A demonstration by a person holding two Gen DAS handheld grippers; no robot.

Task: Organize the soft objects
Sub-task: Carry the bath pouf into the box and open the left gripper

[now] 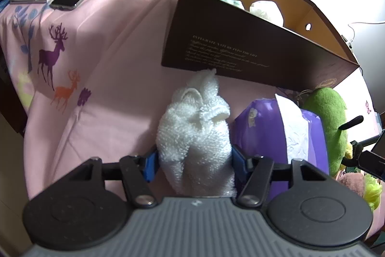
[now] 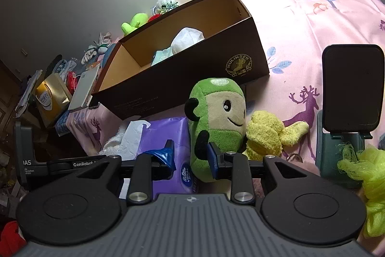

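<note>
My left gripper (image 1: 195,160) clenches the white towel toy (image 1: 195,134), while my right gripper (image 2: 190,158) pinches the green plush (image 2: 216,117) beside the brown box (image 2: 187,69).

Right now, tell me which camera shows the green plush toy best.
The right wrist view: the green plush toy sits centred with its face visible. The left wrist view catches only its side at the right edge, behind the purple tissue pack.

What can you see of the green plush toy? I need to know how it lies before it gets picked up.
The green plush toy is soft and fuzzy, with a beige smiling face, one black eye, black ears and limbs, and a round patch on top. It stands roughly upright on the pink sheet, leaning between the purple tissue pack and a yellow plush, in front of the dark box.
</note>
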